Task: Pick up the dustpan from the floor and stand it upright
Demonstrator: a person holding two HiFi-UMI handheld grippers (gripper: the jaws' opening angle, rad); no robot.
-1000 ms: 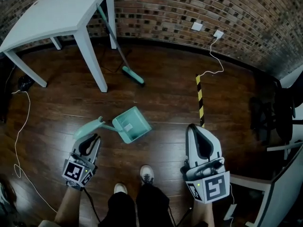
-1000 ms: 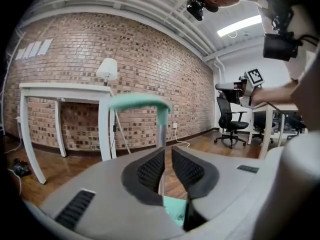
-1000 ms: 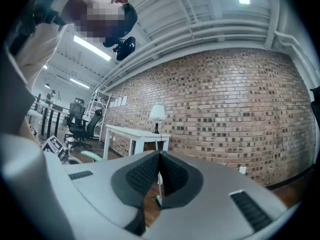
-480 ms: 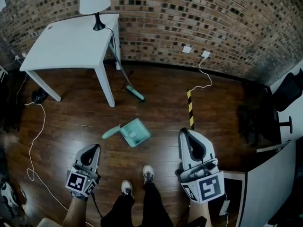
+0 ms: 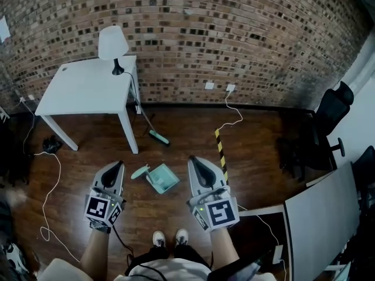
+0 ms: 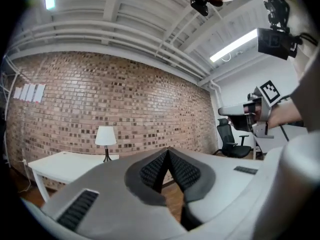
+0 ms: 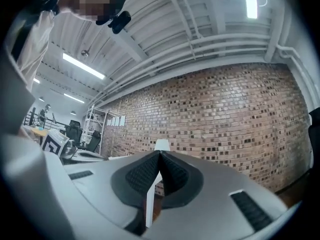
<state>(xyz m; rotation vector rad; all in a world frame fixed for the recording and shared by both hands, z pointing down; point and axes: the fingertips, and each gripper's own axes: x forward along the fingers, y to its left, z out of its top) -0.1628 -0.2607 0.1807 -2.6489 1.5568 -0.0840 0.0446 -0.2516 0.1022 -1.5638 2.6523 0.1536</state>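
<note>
The mint-green dustpan (image 5: 162, 178) lies flat on the dark wooden floor (image 5: 258, 151), open side up; in the head view it sits between the left tongs (image 5: 116, 165) and the right tongs (image 5: 194, 160), touching neither; its handle (image 5: 139, 172) points toward the left tongs. Both tongs are clenched with nothing between the pads; the left gripper view shows the left tongs (image 6: 167, 152) closed tip to tip, and the right gripper view shows the same of the right tongs (image 7: 159, 154); each carries a cube with a square black-and-white marker (image 5: 221, 213). Beyond the tips of the tongs a long-handled broom (image 5: 153, 132) of the same green leans against the white counter (image 5: 82, 92), its head on the floor; a white table lamp (image 5: 113, 44) stands on the counter's far corner by the brick wall (image 5: 246, 34). Just beside the right tongs, on their outer side, a yellow-and-black striped strip (image 5: 221, 151) runs along the floor; a white cable (image 5: 233, 115) goes from near its far end up to a wall socket (image 5: 230, 88). Well to the right of the right tongs stands a black office chair (image 5: 327, 115); left of the left tongs a white cord (image 5: 51, 186) trails across the floor. Sheets of paper (image 6: 31, 91) hang on the wall, too small to read.
</note>
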